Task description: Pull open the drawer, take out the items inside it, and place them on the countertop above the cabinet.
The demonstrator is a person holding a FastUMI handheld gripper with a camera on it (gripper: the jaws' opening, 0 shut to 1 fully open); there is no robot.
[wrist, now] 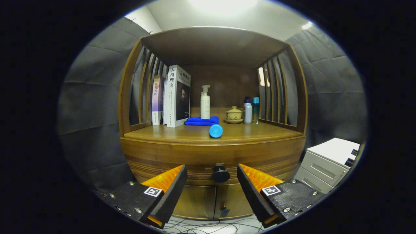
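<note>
Gripper view, wooden cabinet (pixel 156 152), one, with a slatted shelf above its countertop (pixel 260 132).

Drawer (pixel 182 172): one, shut flush in the cabinet front, one dark round knob (pixel 221 175).

Gripper (pixel 212 180): one, fingers spread wide, holding nothing; the knob sits between the fingertips, just beyond them, touching neither.

On the countertop, clockwise from 9 o'clock:
- books (pixel 175 96), two, upright, side by side
- blue cloth (pixel 201 121), one, folded
- white pump bottle (pixel 205 103), one, standing at the cloth's 12 o'clock
- lidded cup (pixel 234 114), one, on a saucer
- small bottles (pixel 248 111), two, upright, at the cup's 3 o'clock
- blue cylinder (pixel 215 130), one, lying near the front edge at the cloth's 5 o'clock

White drawer unit (pixel 328 162): one, at the cabinet's 4 o'clock.
</note>
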